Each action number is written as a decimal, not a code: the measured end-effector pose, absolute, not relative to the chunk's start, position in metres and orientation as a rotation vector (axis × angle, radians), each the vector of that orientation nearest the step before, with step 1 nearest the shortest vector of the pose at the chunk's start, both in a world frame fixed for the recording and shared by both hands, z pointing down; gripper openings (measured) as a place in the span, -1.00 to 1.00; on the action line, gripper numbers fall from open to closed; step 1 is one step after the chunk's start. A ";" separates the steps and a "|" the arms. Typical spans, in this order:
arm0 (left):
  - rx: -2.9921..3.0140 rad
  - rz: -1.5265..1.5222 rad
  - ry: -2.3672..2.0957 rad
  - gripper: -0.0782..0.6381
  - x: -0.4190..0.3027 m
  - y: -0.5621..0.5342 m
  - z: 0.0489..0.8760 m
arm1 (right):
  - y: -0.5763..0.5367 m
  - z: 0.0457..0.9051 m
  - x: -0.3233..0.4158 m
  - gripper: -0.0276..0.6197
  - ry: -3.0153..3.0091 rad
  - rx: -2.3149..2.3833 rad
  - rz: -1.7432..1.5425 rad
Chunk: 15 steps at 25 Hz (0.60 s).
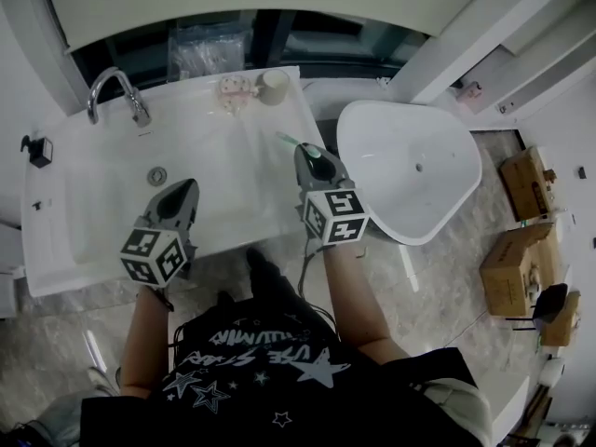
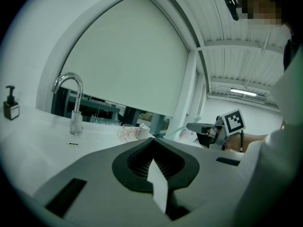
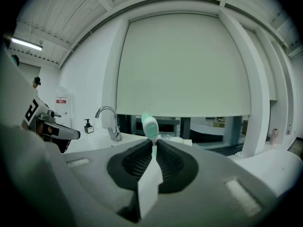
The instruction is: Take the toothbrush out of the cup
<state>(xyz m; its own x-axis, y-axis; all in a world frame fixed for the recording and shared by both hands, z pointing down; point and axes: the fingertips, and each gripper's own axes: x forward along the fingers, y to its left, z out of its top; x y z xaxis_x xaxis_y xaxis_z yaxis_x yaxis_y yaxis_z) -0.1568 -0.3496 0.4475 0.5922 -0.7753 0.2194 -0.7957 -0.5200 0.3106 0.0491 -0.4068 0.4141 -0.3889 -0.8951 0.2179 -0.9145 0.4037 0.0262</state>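
Jaws of right gripper [image 3: 154, 143] clamped on toothbrush [image 3: 150, 126], green-white head sticking out past the tips. Left gripper [image 2: 152, 139] jaws together, nothing between them, held over near part of sink [image 1: 93, 203].

Cup [image 1: 273, 87] on far rim of sink, well apart from toothbrush [image 1: 287, 139]; contents not readable. Pinkish clear item [image 1: 235, 88] just left of cup. Faucet [image 1: 116, 91] far left; white bowl [image 1: 414, 170] to the right.

Toothbrush long axis in line with right gripper [image 1: 307, 152] jaws, head pointing far-left above sink's right side.

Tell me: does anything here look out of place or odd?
Only the toothbrush: it sticks out of the shut right gripper, away from the cup. Nothing looks spilled or damaged.
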 end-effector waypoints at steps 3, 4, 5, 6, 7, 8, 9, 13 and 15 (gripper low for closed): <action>2.452 0.086 -1.223 -0.76 -0.160 -0.333 0.456 | -0.382 0.421 0.046 -0.83 -2.442 1.627 0.176; 2.452 0.093 -1.211 -0.76 -0.162 -0.327 0.460 | -0.375 0.424 0.045 -0.83 -2.433 1.634 0.187; 2.449 0.101 -1.202 -0.76 -0.165 -0.323 0.463 | -0.369 0.427 0.044 -0.83 -2.425 1.641 0.199; 2.444 0.110 -1.198 -0.76 -0.168 -0.319 0.466 | -0.364 0.429 0.044 -0.83 -2.419 1.646 0.210; 2.438 0.117 -1.197 -0.76 -0.170 -0.317 0.468 | -0.360 0.430 0.043 -0.83 -2.414 1.649 0.219; 2.431 0.120 -1.199 -0.76 -0.173 -0.315 0.470 | -0.356 0.431 0.043 -0.83 -2.411 1.649 0.225; 2.424 0.119 -1.201 -0.76 -0.175 -0.314 0.471 | -0.353 0.432 0.043 -0.83 -2.409 1.646 0.227; 2.402 0.110 -1.229 -0.76 -0.182 -0.312 0.473 | -0.344 0.436 0.040 -0.83 -2.414 1.618 0.231; 2.393 0.102 -1.245 -0.76 -0.182 -0.312 0.473 | -0.342 0.436 0.041 -0.83 -2.425 1.605 0.235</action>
<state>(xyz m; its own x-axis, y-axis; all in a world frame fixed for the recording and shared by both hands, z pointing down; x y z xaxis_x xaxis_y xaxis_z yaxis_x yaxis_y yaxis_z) -0.1817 -0.3121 0.4729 0.5924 -0.7622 0.2609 -0.7945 -0.4991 0.3459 0.0406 -0.3416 0.4362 -0.3775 -0.8851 0.2720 -0.9209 0.3896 -0.0102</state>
